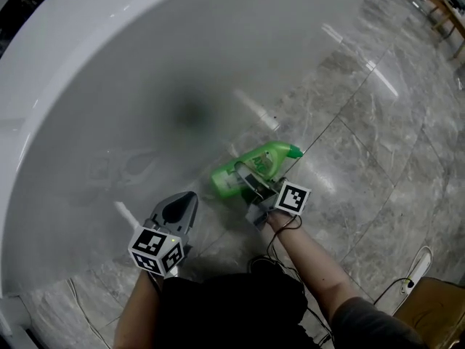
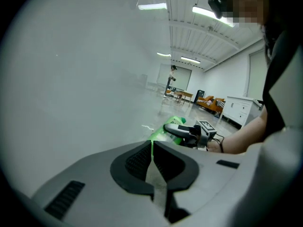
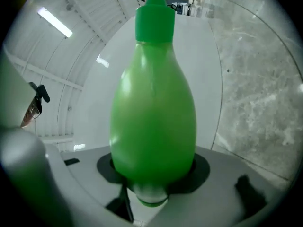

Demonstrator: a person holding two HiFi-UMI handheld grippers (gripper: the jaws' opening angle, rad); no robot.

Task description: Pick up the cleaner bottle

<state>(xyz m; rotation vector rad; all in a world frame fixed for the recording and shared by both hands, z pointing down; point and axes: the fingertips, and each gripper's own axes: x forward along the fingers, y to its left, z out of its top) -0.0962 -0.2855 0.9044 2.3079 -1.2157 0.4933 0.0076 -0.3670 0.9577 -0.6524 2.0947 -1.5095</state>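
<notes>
The green cleaner bottle (image 1: 251,169) is off the floor, lying tilted with its cap toward the right in the head view. My right gripper (image 1: 253,186) is shut on its lower body. In the right gripper view the bottle (image 3: 154,112) fills the middle, its base wedged between the dark pads and its cap pointing away. My left gripper (image 1: 187,198) hangs to the left of the bottle and apart from it, with nothing in it. In the left gripper view its jaws (image 2: 151,148) meet at the tips, and the bottle (image 2: 171,128) shows beyond them.
A big white curved tub wall (image 1: 109,86) rises on the left. Grey marble floor (image 1: 378,137) spreads to the right. A white cable with a plug (image 1: 418,264) and a wooden piece (image 1: 436,307) lie at the bottom right. A small white stick (image 1: 258,111) lies near the tub.
</notes>
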